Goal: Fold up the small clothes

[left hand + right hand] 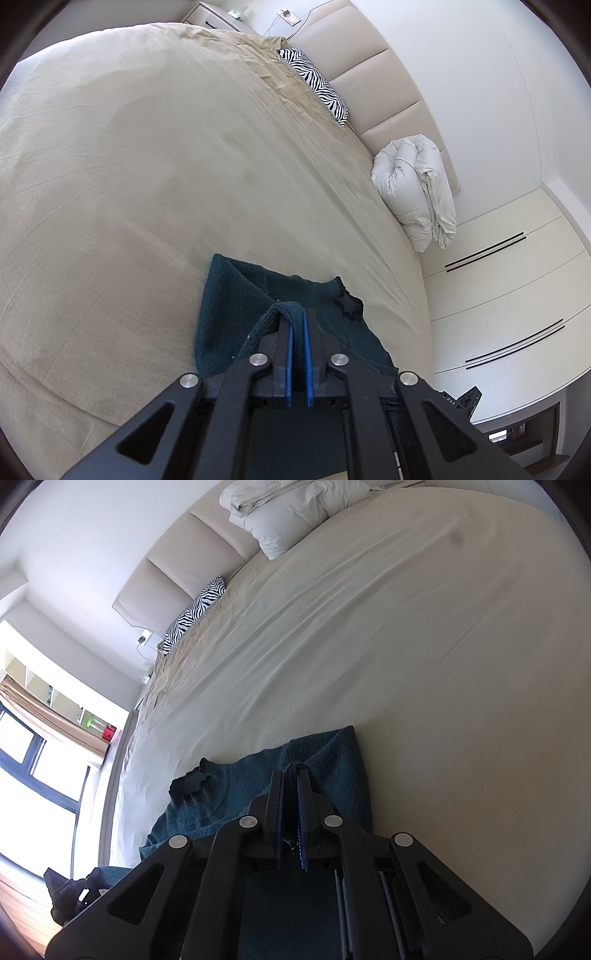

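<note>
A dark teal knitted garment [236, 291] lies on the beige bedspread [147, 166], partly doubled over on itself. My left gripper [295, 314] is shut on a bunched ribbed edge of it, and the cloth drapes over the fingertips. In the right wrist view the same teal garment [332, 768] spreads under my right gripper [290, 773], which is shut on another bunched edge. A ribbed cuff [192, 782] with a dark scalloped trim lies to the left of that grip. The part of the garment below each gripper is hidden by the black linkages.
A zebra-print pillow [314, 83] and a rolled white duvet [417, 192] rest against the padded headboard [369, 74]. White wardrobe doors [498, 288] stand past the bed's right edge. A window [33, 760] and wooden floor [22, 904] lie to the left.
</note>
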